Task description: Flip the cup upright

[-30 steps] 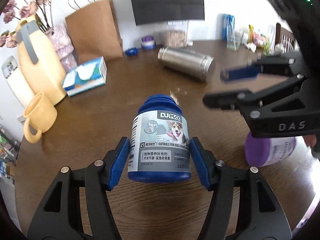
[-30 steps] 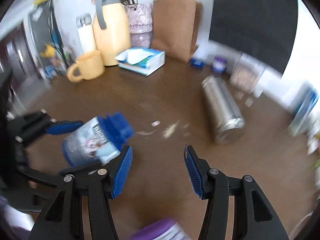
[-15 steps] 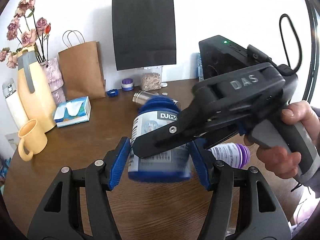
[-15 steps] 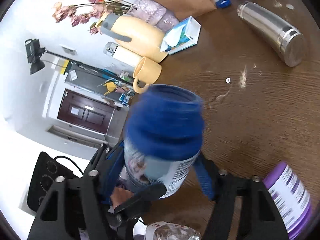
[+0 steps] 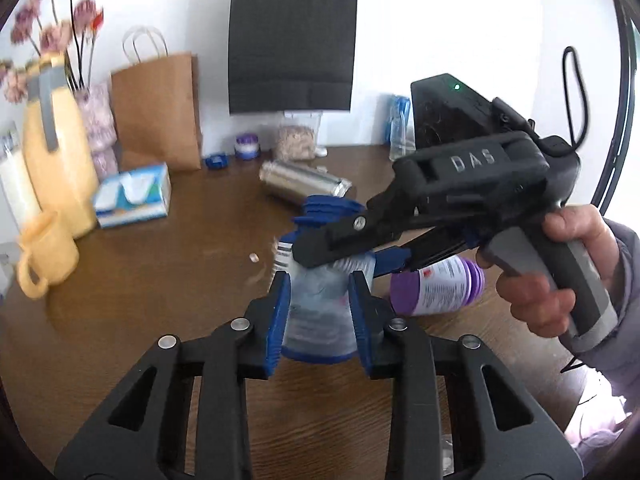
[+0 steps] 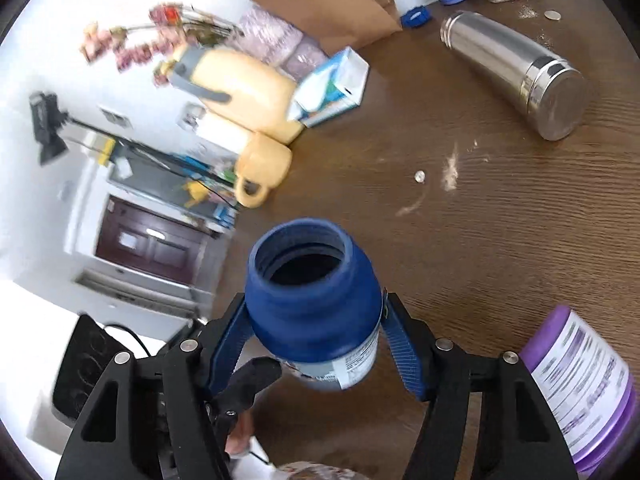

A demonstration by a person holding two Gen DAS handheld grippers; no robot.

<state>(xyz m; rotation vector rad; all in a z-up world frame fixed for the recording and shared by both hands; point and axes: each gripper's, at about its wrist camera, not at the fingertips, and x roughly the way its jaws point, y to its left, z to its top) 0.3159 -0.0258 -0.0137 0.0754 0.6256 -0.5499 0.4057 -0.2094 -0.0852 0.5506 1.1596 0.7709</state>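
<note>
A steel cup (image 5: 304,188) (image 6: 516,76) lies on its side at the back of the brown table (image 5: 160,300), away from both grippers. A blue supplement bottle (image 5: 324,340) (image 6: 316,320) stands upright with its mouth showing open. My left gripper (image 5: 319,316) is shut on its blurred lower body. My right gripper (image 6: 316,298) (image 5: 332,252) reaches in from the right, shut on the bottle's blue shoulder. A hand (image 5: 560,272) holds its handle.
A purple-capped bottle (image 5: 440,288) (image 6: 580,392) lies right of the blue one. A yellow mug (image 5: 46,252), a yellow jug (image 5: 56,160), a tissue box (image 5: 132,196) and a brown bag (image 5: 160,112) stand at the left and back. Crumbs lie mid-table.
My right gripper swung in from the right and shut on the top of the blue bottle. My left jaws narrowed on its lower body. The bottle turned, so its label faces elsewhere.
</note>
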